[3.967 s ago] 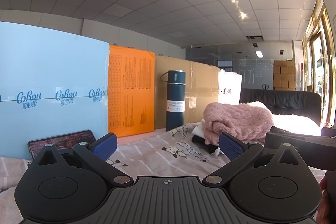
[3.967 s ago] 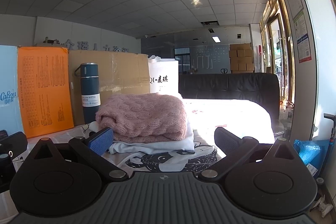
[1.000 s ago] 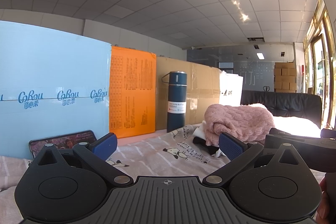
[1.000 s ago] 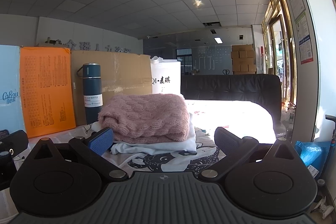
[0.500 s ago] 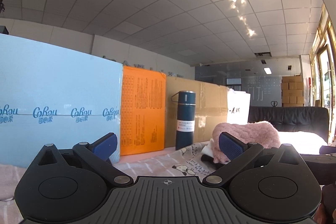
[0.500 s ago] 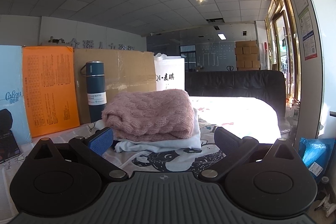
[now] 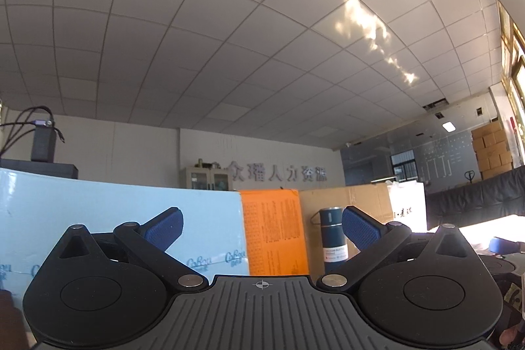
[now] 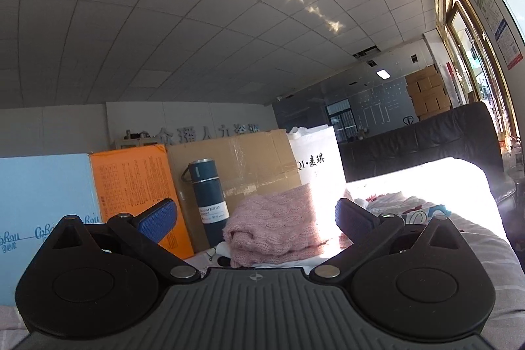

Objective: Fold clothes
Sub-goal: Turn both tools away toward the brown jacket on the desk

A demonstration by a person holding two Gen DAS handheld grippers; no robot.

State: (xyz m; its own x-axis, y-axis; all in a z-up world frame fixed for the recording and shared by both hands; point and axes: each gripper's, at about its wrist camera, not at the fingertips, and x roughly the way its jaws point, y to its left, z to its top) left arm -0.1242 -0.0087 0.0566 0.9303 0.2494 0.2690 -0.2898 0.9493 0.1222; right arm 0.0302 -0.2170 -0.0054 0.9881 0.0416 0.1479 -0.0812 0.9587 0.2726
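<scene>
Left gripper (image 7: 261, 227) and right gripper (image 8: 254, 217) both spread wide, empty, tilted toward the tiled ceiling (image 7: 229, 38). Folded pink sweater (image 8: 279, 228) lies on the patterned bedsheet (image 8: 498, 264), right of the blue bottle (image 8: 206, 202); cardboard panels (image 8: 249, 159) stand behind.

I see a folded pink knit sweater (image 8: 275, 225) at the lower centre of my right wrist view, lying on top of a white garment (image 8: 226, 248) whose edge pokes out beneath its left side. My left view doesn't show them.
</scene>
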